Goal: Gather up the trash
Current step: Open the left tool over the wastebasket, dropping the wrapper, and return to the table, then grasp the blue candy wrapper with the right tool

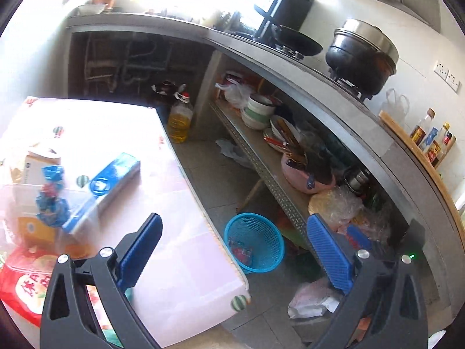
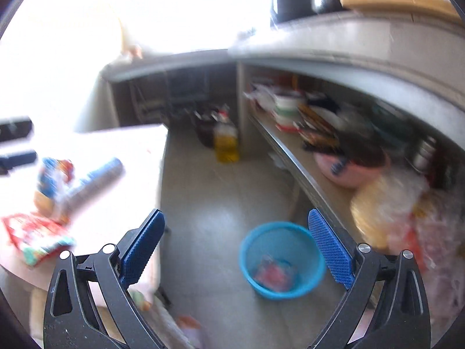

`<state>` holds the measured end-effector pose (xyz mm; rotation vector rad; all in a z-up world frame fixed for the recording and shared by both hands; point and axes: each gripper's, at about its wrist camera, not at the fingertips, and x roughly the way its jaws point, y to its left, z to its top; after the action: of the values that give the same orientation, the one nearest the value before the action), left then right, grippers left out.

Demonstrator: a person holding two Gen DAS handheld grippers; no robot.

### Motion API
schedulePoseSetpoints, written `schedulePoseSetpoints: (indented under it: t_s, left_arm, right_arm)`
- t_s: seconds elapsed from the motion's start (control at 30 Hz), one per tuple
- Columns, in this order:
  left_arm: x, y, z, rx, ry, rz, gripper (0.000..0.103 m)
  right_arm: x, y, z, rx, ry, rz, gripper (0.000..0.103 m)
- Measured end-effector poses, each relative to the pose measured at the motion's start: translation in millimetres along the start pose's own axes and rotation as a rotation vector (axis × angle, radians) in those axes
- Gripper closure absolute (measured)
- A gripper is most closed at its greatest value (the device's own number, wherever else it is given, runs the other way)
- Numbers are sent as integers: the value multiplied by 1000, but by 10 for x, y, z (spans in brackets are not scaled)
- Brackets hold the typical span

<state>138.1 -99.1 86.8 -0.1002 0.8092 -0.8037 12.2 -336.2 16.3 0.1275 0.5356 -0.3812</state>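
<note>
Both hand-held grippers wide open, nothing between jaws: left hand-held gripper [image 1: 234, 250], right hand-held gripper [image 2: 237, 245]. Blue basket [image 1: 255, 242] on floor just beside desk [image 1: 186, 261], red wrapper [image 1: 241, 251] inside. Remaining trash looks like the wrappers on desk, e.g. blue wrapper [image 1: 52, 200]. Next: approach w/ jaws straddling wrapper, close fully, carry over basket before release.

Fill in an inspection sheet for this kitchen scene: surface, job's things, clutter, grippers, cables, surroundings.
Surface: table with a pale cloth, beside a tiled floor.
Job's things: blue basket on the floor, red wrapper inside; crumpled bag on the floor nearby.
Clutter: blue packet and red snack bag on the table.
Grippers: left gripper and right gripper both open, empty.
Cables: nothing seen.
Surroundings: oil bottle on the floor, black pot on the stove, shelf of bowls.
</note>
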Motion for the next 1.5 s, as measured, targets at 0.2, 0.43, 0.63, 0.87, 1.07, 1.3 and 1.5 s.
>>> schedulePoseSetpoints:
  t_s: [0.2,0.43,0.63,0.87,1.07,1.3,1.5]
  left_arm:
    - [-388,385,-48,-30,-41,33,6]
    - [-746,802,-199,-65,-100,108,6]
    - [-872,1072,-364,-66,-138,213,6]
    - [-851,1362,-532,-56,-117,315,6]
    - [-946,1546,-602,-40,-161,414,6]
    - [-1059,1748,-667,-64,-189,402,6]
    - [-1085,1889,-733,-108,-197,343,6]
  right_arm:
    - [67,177,230,12,-1,76,8]
    - [321,589,387,25,101,289,8]
    - [534,1098,459,8,206,483,8]
    - [718,1788,573,-53,273,651,8]
    - [993,2449,776,-139,319,721,13]
    - [1486,2959,888,-131,464,788,20]
    - [1802,3092,865,-98,583,788,33]
